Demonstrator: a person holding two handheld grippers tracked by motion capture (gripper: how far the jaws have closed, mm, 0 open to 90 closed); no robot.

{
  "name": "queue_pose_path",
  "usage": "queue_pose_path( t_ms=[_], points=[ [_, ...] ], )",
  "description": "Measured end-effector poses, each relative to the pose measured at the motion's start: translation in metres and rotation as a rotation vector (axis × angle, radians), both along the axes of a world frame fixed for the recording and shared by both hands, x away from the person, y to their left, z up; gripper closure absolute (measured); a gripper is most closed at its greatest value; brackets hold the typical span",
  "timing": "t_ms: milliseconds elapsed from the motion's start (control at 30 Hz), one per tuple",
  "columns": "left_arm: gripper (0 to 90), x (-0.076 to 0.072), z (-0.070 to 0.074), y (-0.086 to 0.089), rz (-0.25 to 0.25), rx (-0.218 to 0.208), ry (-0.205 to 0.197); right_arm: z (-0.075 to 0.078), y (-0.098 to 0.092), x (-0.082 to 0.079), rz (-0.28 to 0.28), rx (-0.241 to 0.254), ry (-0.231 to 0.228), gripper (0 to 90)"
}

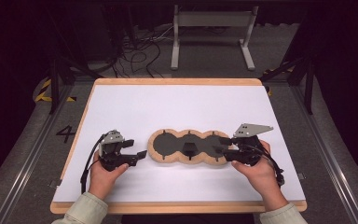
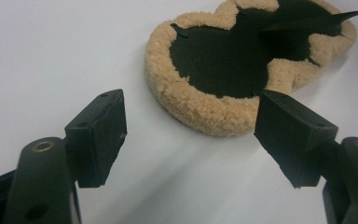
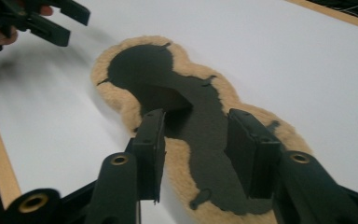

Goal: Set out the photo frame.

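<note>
Fleece pad [image 1: 189,146] lies between left tongs [image 1: 139,153] and right tongs [image 1: 223,144].

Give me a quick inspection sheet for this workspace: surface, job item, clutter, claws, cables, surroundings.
Surface: white tabletop with wooden rim, flat, bare around the job item.
Job item: tan fleece three-lobed pad with black centre, lying flat mid-table; a small black flap sticks up at the middle lobe.
Clutter: nothing seen.
Claws: left claw open, short of the pad's left end; right claw open above the pad's right lobe, nothing held.
Cables: black cable trails from left claw; floor cables behind table.
Surroundings: dark room, grey metal frame, yellow-black floor tape.
</note>
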State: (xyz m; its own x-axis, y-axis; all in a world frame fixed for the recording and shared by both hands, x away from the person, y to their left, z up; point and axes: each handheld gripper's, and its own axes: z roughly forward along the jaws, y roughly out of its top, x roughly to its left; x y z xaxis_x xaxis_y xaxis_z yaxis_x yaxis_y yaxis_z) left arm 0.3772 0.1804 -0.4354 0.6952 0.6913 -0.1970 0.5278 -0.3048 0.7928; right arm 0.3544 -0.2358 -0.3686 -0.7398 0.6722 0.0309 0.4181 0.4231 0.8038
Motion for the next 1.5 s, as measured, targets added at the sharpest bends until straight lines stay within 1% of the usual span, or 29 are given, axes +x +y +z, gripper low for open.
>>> queue_pose_path(
  t_ms=[67,133,200,300,333,400,433,467,533,567,600,633,667,700,733,800,867,933,1033,1100,1133,1200,1233,1267,1300,1367,1433,1467,1500],
  points=[
    [25.8,0.0,0.0,0.0,0.002,0.005,-0.005,0.0,-0.007,0.002,-0.03,0.004,-0.003,52.9],
    [25.8,0.0,0.001,0.0,0.002,0.009,0.004,-0.001,-0.013,0.003,-0.052,0.007,0.0,50.8],
    [25.7,0.0,0.002,0.0,0.011,0.01,0.006,-0.002,-0.018,0.005,-0.075,-0.001,0.001,48.5],
    [25.2,-0.001,0.005,-0.003,0.009,-0.002,0.033,-0.005,-0.024,0.009,-0.11,0.006,0.017,43.7],
    [25.0,-0.001,0.006,-0.004,0.007,0.001,0.035,-0.006,-0.025,0.01,-0.115,0.005,0.02,42.5],
    [24.8,-0.001,0.006,-0.007,0.003,-0.001,0.041,-0.009,-0.029,0.013,-0.13,0.009,0.04,40.0],
    [24.6,-0.001,0.006,-0.007,0.003,-0.001,0.041,-0.009,-0.029,0.013,-0.13,0.009,0.04,40.0],
    [24.3,0.0,0.005,-0.009,0.001,0.008,0.049,-0.013,-0.03,0.016,-0.14,0.009,0.059,38.5],
    [24.2,0.0,0.003,-0.01,0.001,0.008,0.056,-0.014,-0.031,0.017,-0.145,0.007,0.066,37.9],
    [24.1,0.002,0.0,-0.011,0.001,0.005,0.075,-0.018,-0.032,0.02,-0.153,0.009,0.093,35.6],
    [24.1,0.003,-0.002,-0.011,0.001,0.001,0.089,-0.02,-0.033,0.021,-0.161,0.01,0.105,34.2],
    [24.1,0.003,-0.002,-0.011,0.001,0.001,0.089,-0.022,-0.034,0.022,-0.169,0.014,0.121,33.1],
    [24.1,0.005,-0.004,-0.012,0.001,0.006,0.096,-0.024,-0.034,0.024,-0.172,0.013,0.135,32.2],
    [24.1,0.005,-0.004,-0.012,0.001,0.006,0.096,-0.024,-0.034,0.024,-0.172,0.013,0.135,32.2],
    [24.1,0.006,-0.005,-0.013,0.001,0.007,0.101,-0.026,-0.034,0.025,-0.172,0.012,0.15,30.7],
    [24.1,0.008,-0.007,-0.016,-0.001,0.008,0.114,-0.031,-0.033,0.028,-0.173,-0.009,0.186,27.8],
    [23.8,0.01,-0.01,-0.019,-0.01,0.024,0.119,-0.034,-0.032,0.03,-0.177,-0.024,0.211,25.8],
    [24.4,0.011,-0.012,-0.022,-0.015,0.035,0.128,-0.04,-0.033,0.032,-0.181,-0.012,0.233,25.3],
    [24.4,0.013,-0.014,-0.023,-0.017,0.039,0.153,-0.048,-0.036,0.035,-0.193,-0.018,0.261,23.2],
    [23.5,0.015,-0.016,-0.024,-0.021,0.037,0.168,-0.052,-0.039,0.037,-0.195,-0.012,0.288,21.6],
    [22.2,0.016,-0.017,-0.025,-0.025,0.032,0.175,-0.054,-0.039,0.038,-0.2,-0.021,0.301,20.1],
    [19.8,0.017,-0.019,-0.027,-0.051,0.03,0.179,-0.056,-0.039,0.04,-0.2,-0.026,0.314,18.9],
    [18.8,0.017,-0.019,-0.027,-0.051,0.03,0.179,-0.056,-0.039,0.04,-0.2,-0.026,0.314,18.9],
    [18.8,0.018,-0.02,-0.029,-0.063,0.027,0.178,-0.057,-0.04,0.039,-0.202,-0.019,0.313,18.8],
    [18.4,0.018,-0.021,-0.03,-0.066,0.029,0.178,-0.059,-0.04,0.04,-0.204,-0.008,0.318,18.5],
    [18.1,0.019,-0.022,-0.033,-0.073,0.038,0.188,-0.062,-0.04,0.04,-0.199,-0.007,0.332,17.6],
    [17.6,0.02,-0.023,-0.035,-0.07,0.035,0.194,-0.064,-0.039,0.041,-0.199,-0.009,0.341,17.6],
    [17.5,0.02,-0.024,-0.037,-0.075,0.042,0.207,-0.065,-0.039,0.041,-0.198,-0.004,0.346,17.6],
    [17.1,0.02,-0.024,-0.037,-0.075,0.042,0.207,-0.066,-0.039,0.041,-0.194,-0.001,0.35,17.3]
  ],
)
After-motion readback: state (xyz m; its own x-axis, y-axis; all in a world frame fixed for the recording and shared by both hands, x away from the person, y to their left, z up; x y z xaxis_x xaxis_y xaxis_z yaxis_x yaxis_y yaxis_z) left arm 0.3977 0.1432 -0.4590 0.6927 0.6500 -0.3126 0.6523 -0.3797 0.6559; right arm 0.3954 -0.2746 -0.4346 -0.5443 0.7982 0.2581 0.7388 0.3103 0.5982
